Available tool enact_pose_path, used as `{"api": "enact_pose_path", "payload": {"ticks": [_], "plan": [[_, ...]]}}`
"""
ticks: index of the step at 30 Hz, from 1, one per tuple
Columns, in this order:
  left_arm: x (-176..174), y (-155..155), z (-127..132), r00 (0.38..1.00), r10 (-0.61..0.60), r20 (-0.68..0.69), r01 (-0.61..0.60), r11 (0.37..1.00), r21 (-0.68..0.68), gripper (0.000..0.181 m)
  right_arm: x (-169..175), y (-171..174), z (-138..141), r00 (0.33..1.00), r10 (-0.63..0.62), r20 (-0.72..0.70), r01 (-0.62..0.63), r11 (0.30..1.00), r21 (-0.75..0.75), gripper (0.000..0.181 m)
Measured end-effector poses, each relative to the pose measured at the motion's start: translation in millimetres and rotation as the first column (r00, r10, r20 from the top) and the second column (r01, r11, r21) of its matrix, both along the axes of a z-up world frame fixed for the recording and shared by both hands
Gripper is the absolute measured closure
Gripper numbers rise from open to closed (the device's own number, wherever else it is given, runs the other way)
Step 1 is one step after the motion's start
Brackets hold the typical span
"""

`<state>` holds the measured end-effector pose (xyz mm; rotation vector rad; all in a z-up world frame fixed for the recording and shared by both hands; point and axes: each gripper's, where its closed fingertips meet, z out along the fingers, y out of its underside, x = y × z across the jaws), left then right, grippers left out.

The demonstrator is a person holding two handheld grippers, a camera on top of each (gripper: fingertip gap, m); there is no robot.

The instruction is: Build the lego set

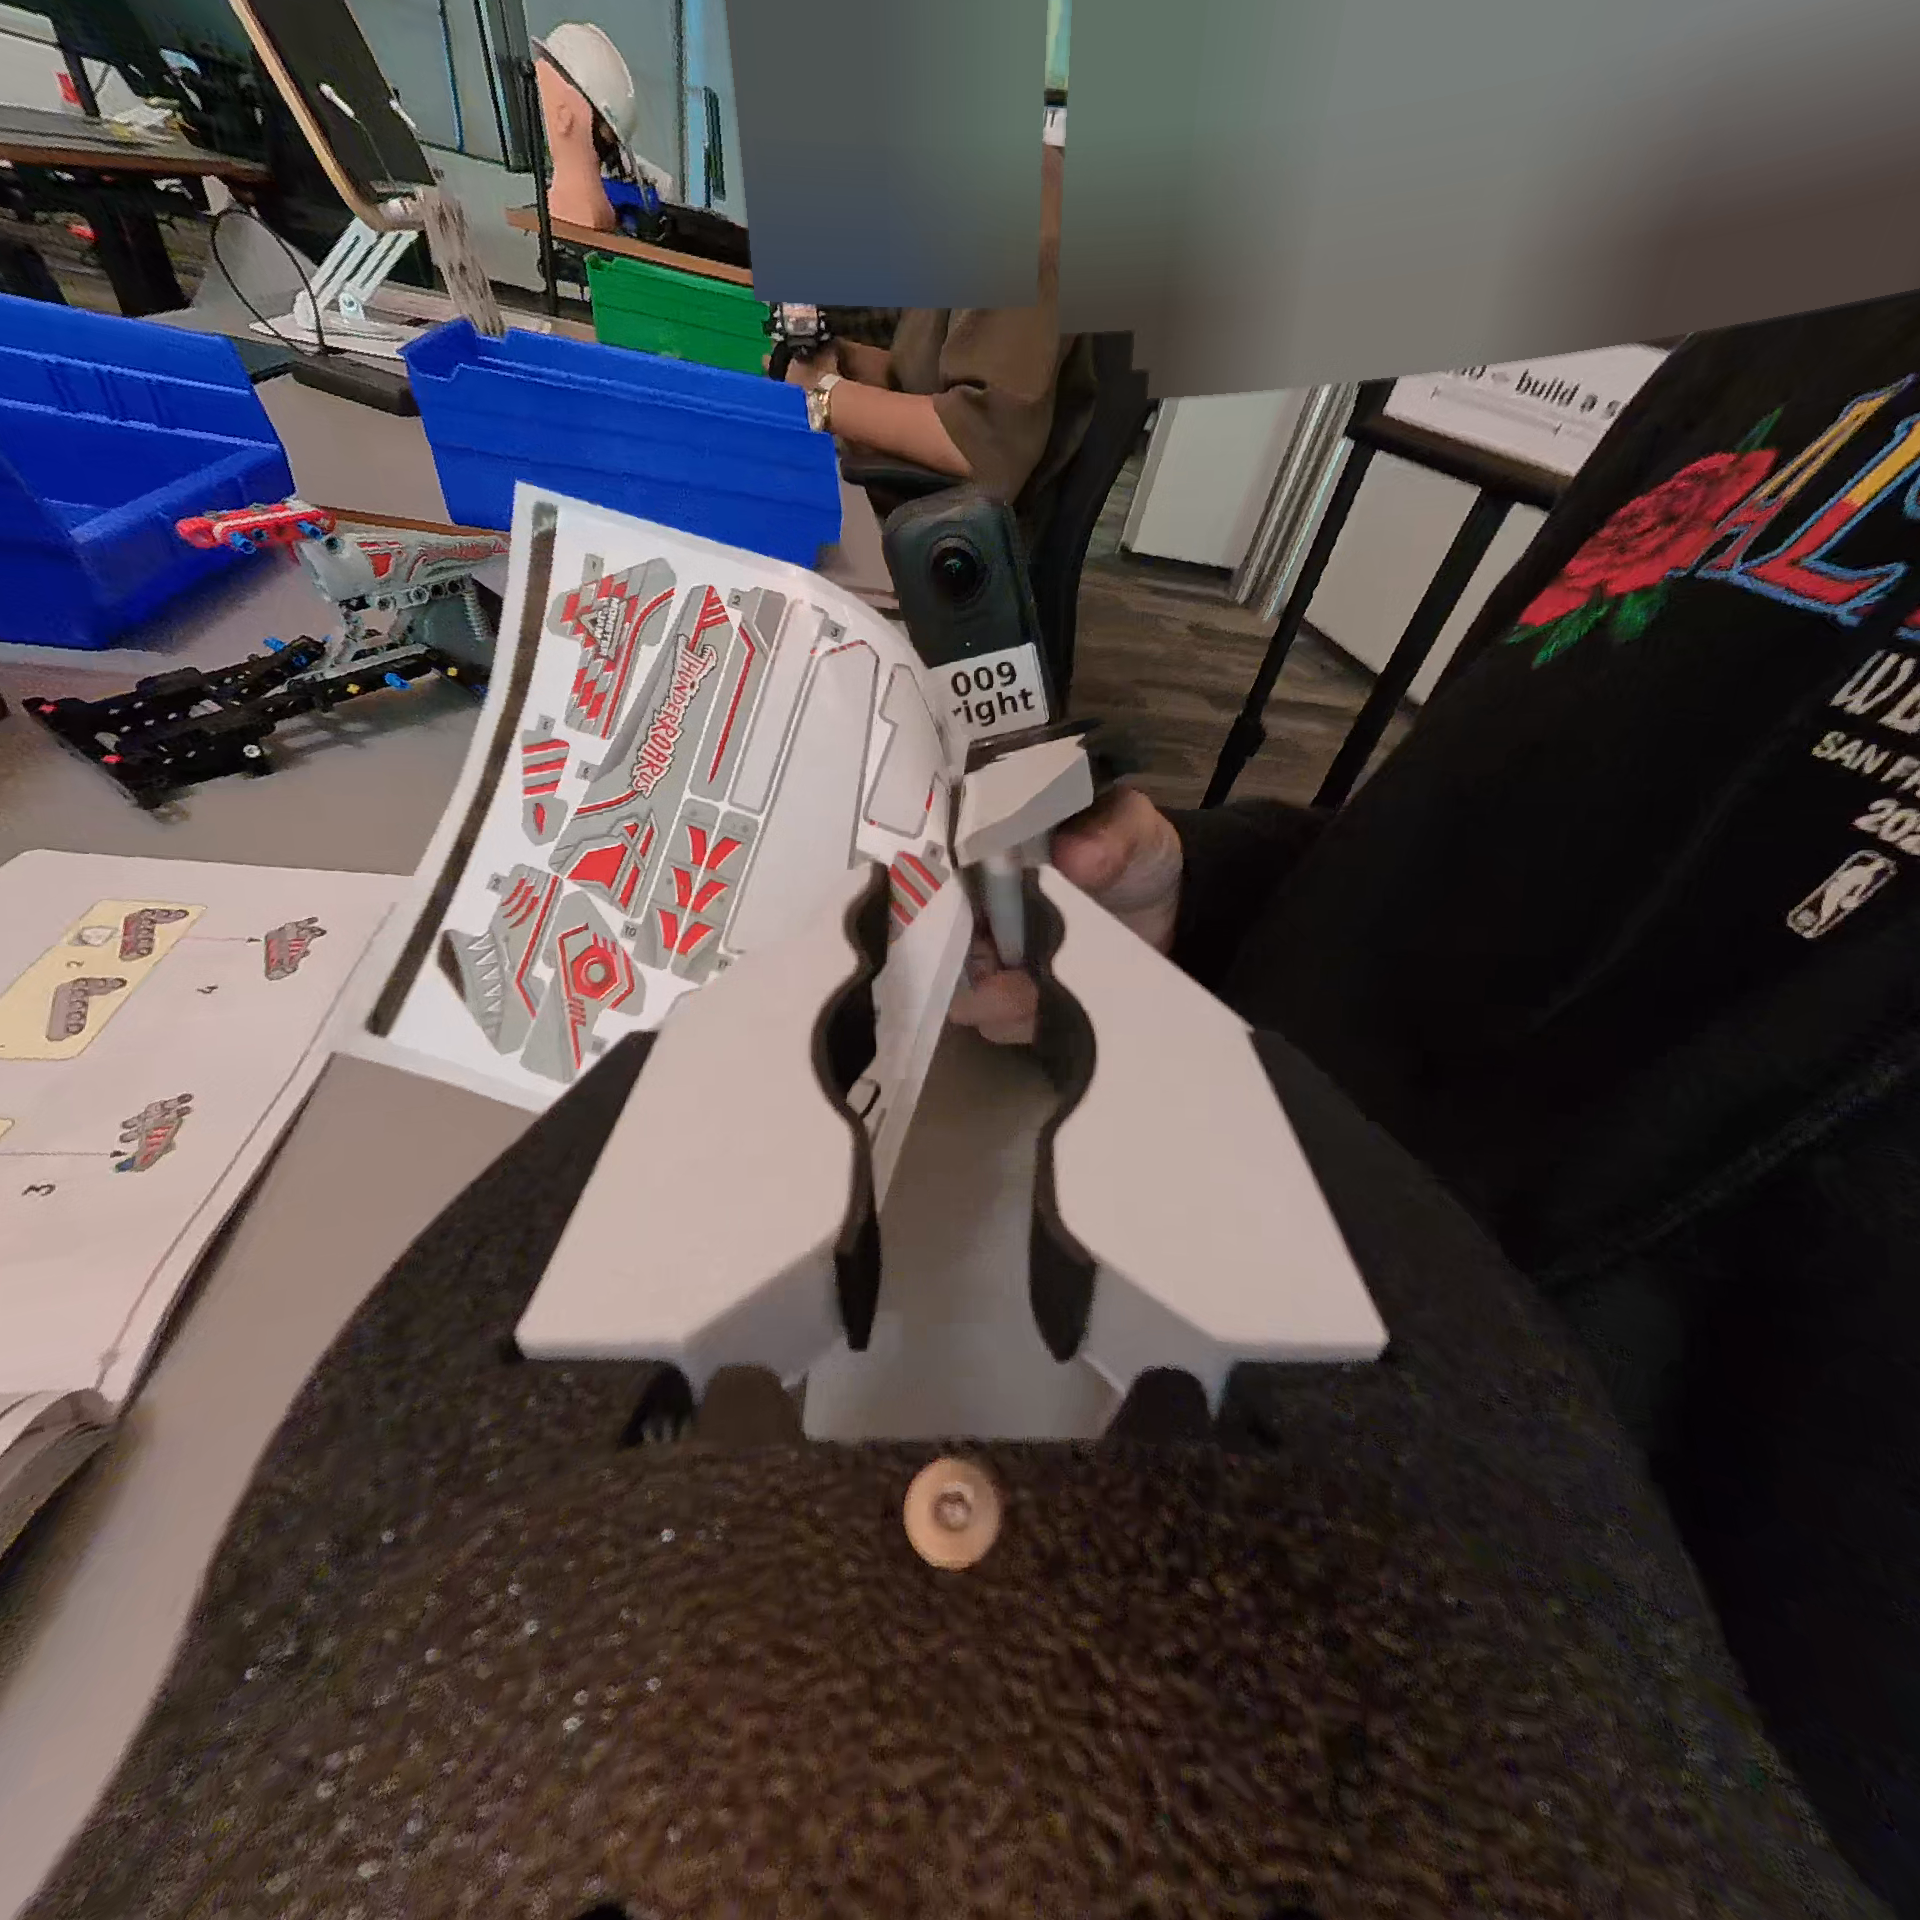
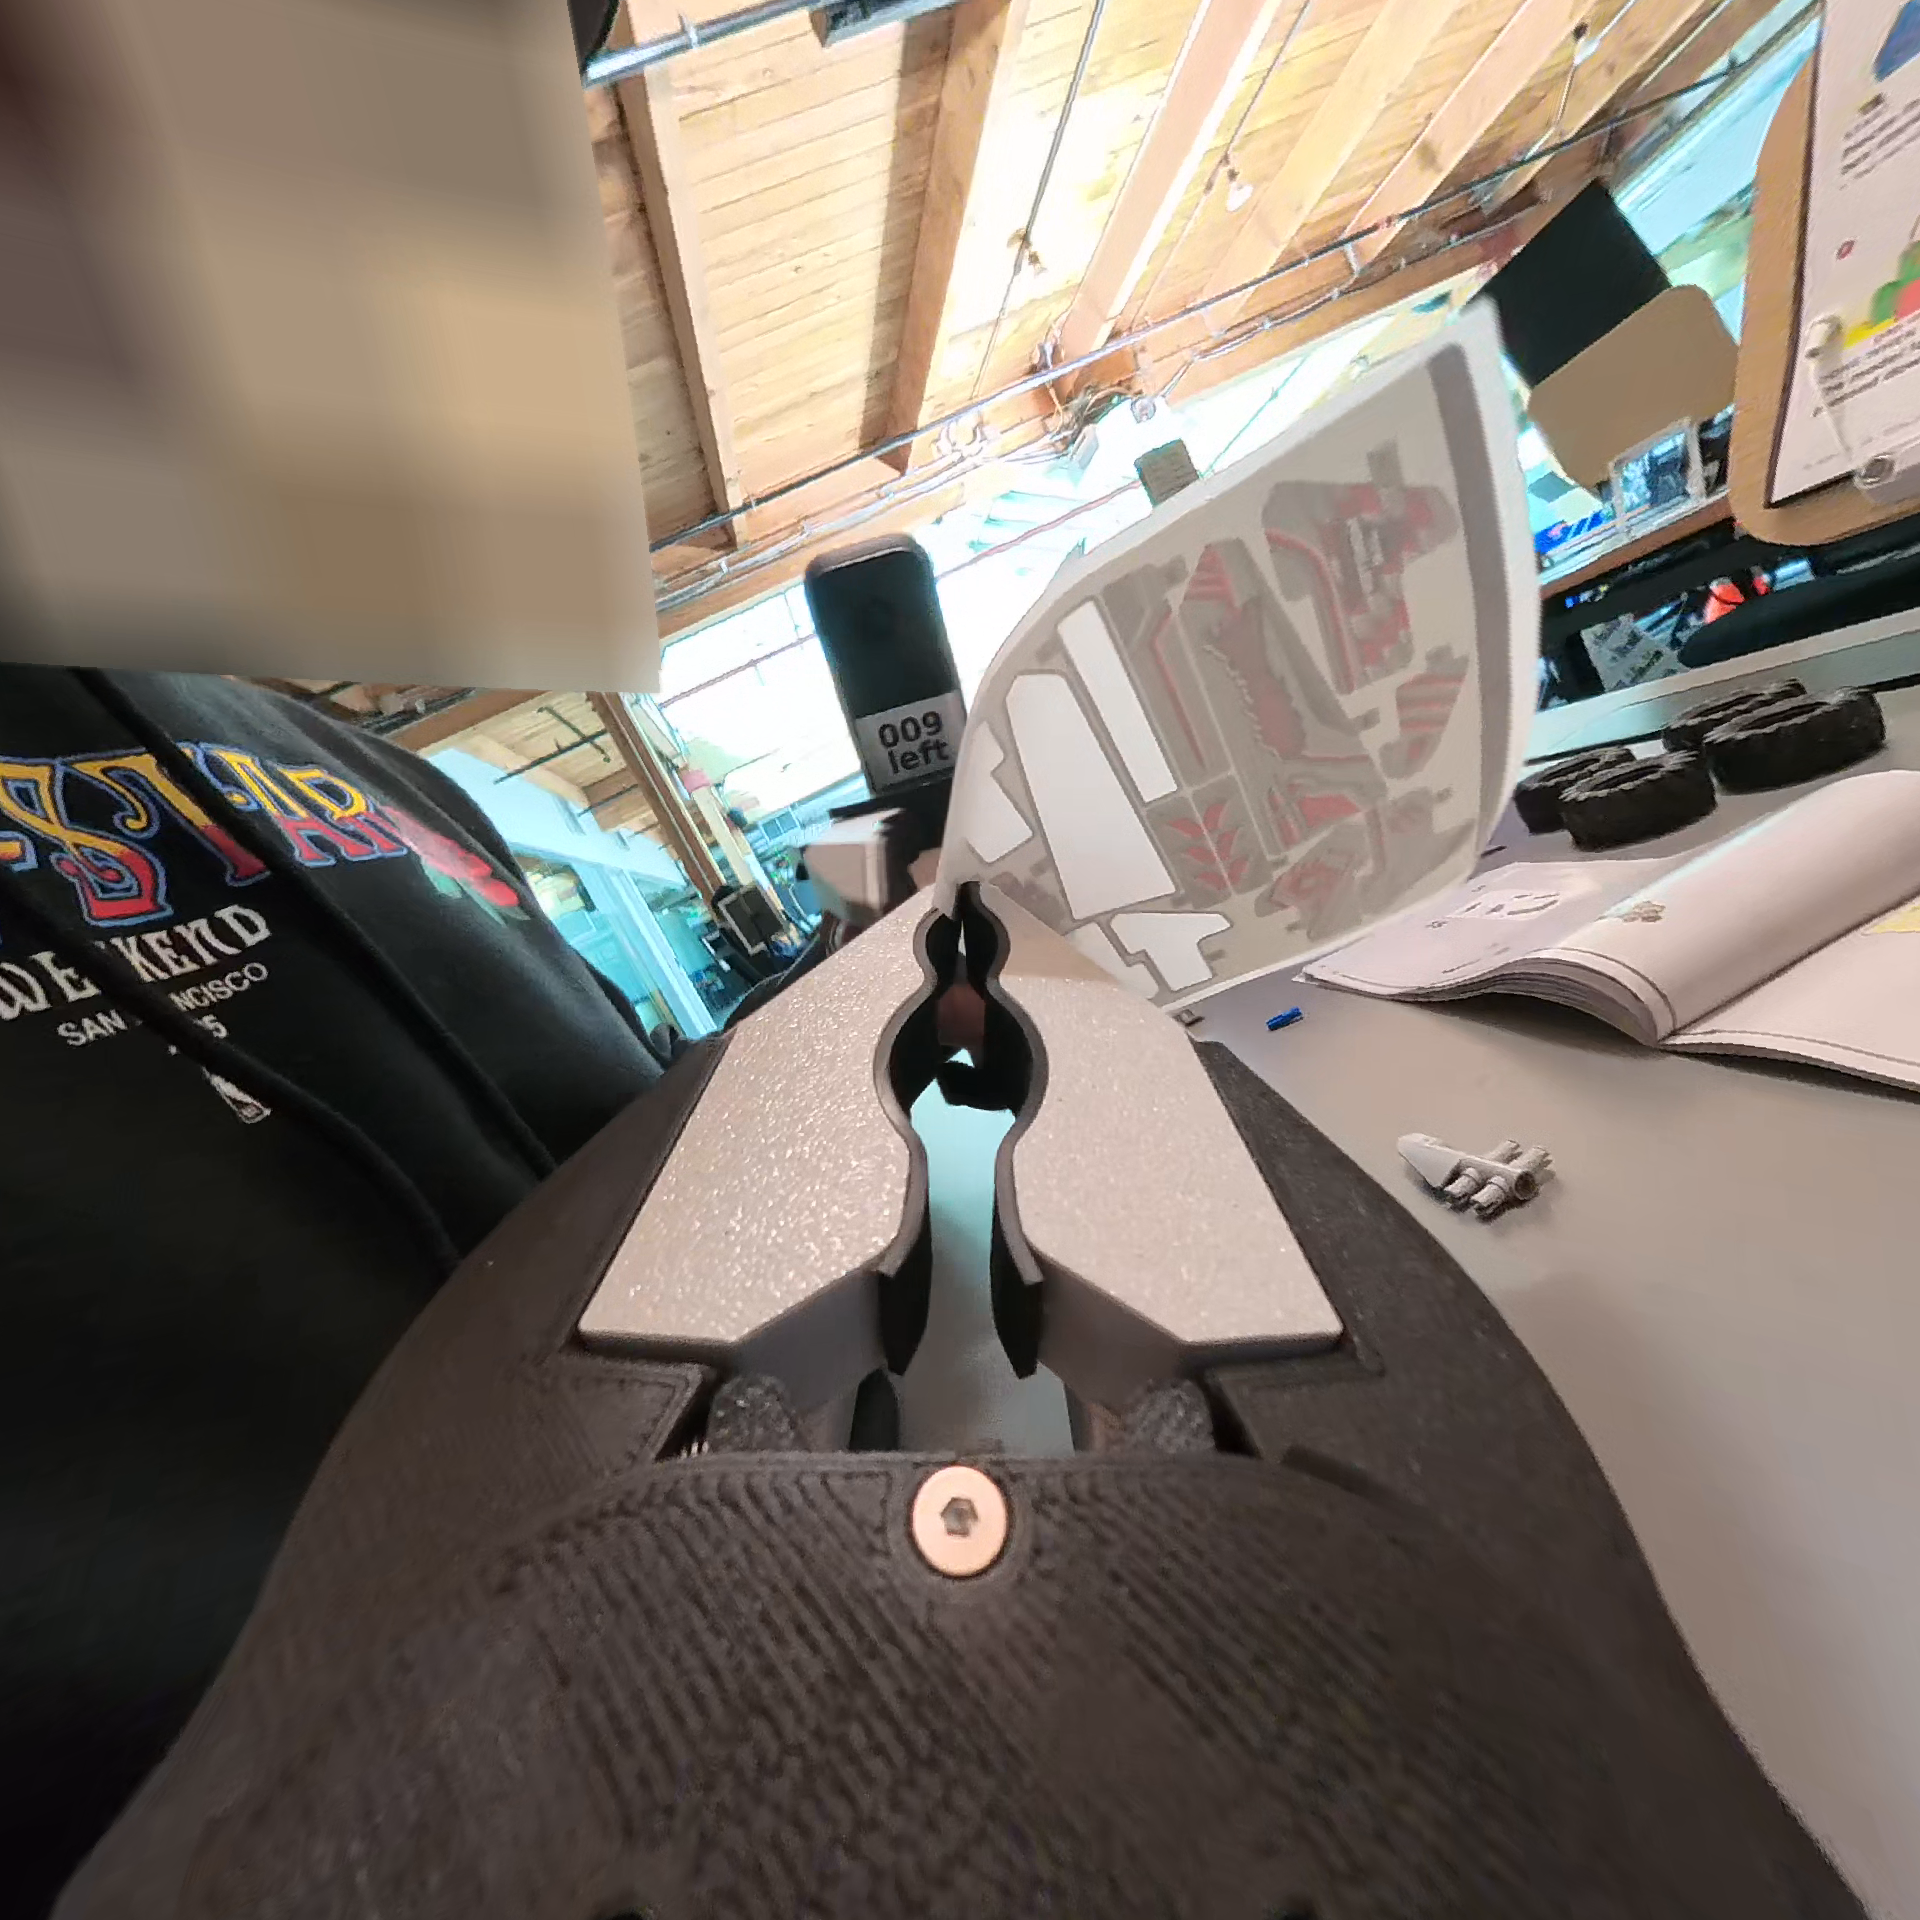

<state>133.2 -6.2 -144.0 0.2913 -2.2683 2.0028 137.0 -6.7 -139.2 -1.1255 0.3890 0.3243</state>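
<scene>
You are pinching the sticker sheet [image 2: 1226, 748] at its near corner with your right gripper [image 2: 966, 914], jaws closed on the paper so it stands up and curls where you can read it. Your left gripper [image 1: 951, 935] is parted around the sheet's lower edge; whether its pads [image 1: 847, 1039] touch the paper I cannot tell.

Left of and beyond the left gripper, the half-built truck [image 1: 301, 665] is resting on the table [image 1: 343, 800], the open booklet [image 1: 156, 1049] nearer. Behind them two blue bins [image 1: 623, 436] are standing, contents hidden. Right of the right gripper, black tyres [image 2: 1704, 758] and a small grey piece [image 2: 1475, 1174] are waiting.
</scene>
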Motion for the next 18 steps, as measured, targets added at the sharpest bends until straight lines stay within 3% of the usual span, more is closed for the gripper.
{"api": "enact_pose_path", "payload": {"ticks": [3, 6, 11, 13, 15, 18], "plan": [[4.0, 1.7, -5.8, 0.989, 0.043, 0.144, -0.054, 0.996, 0.074, 0.160, 1.4, -1.6, 0.3, 1.000, 0.003, -0.022, -0.002, 1.000, 0.011, 0.181], [8.2, 0.8, -13.4, 0.922, 0.072, 0.380, -0.146, 0.974, 0.170, 0.163, 3.7, -1.0, 1.1, 0.996, 0.021, -0.086, -0.018, 0.999, 0.037, 0.181], [23.7, 1.4, -11.8, 0.643, 0.107, 0.758, -0.392, 0.897, 0.205, 0.178, 14.2, -3.7, 1.6, 0.975, 0.026, -0.222, -0.002, 0.994, 0.109, 0.181], [32.2, 4.7, -10.4, 0.534, 0.114, 0.838, -0.489, 0.850, 0.196, 0.181, 18.4, -5.6, 0.9, 0.962, 0.026, -0.273, 0.013, 0.990, 0.140, 0.176], [38.3, 7.8, -13.4, 0.471, 0.087, 0.878, -0.551, 0.806, 0.216, 0.181, 20.2, -3.8, -2.1, 0.950, 0.025, -0.311, 0.020, 0.990, 0.140, 0.171], [41.7, 9.7, -6.4, 0.349, 0.074, 0.934, -0.613, 0.772, 0.168, 0.181, 22.9, -3.7, -1.1, 0.943, 0.007, -0.334, 0.048, 0.987, 0.156, 0.177]]}}
